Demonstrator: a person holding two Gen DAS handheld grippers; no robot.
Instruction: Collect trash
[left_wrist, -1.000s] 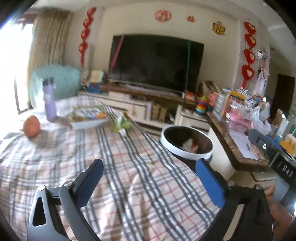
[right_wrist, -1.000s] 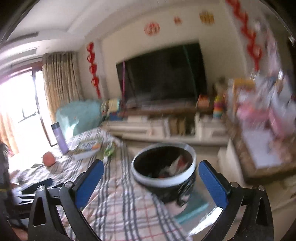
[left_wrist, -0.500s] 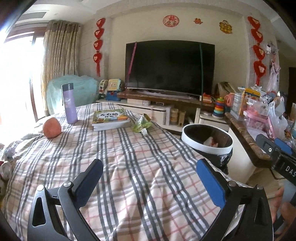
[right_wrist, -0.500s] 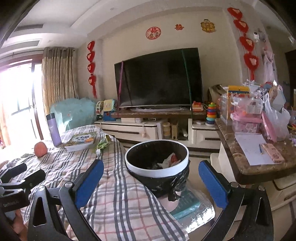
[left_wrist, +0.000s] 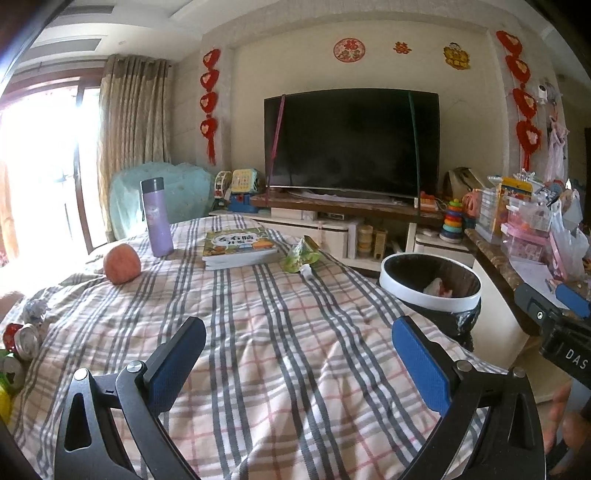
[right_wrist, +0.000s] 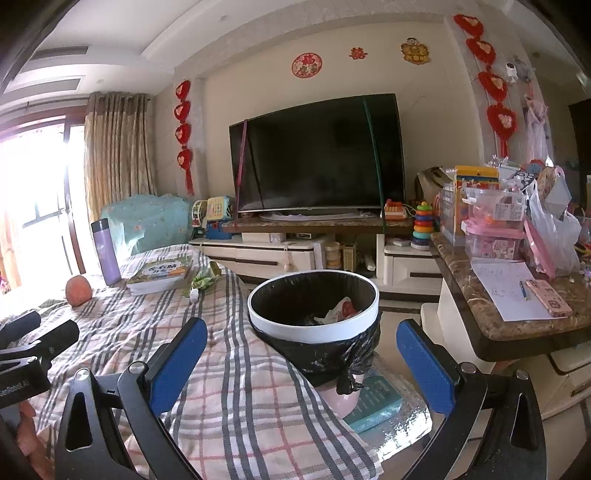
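Both claws are wide open and hold nothing. The left claw (left_wrist: 295, 354) hangs over the checked cloth (left_wrist: 280, 332) on the counter. The right claw (right_wrist: 301, 354) hangs by the counter's right edge, facing the bin (right_wrist: 314, 314). The bin stands just off that edge and has some trash inside. A green wrapper (left_wrist: 301, 254) lies near the far edge, just beside a book (left_wrist: 238, 249). A purple bottle (left_wrist: 157, 218) and an apple (left_wrist: 122, 264) sit toward the far left corner. Crumpled bits (left_wrist: 22, 332) lie at the left edge.
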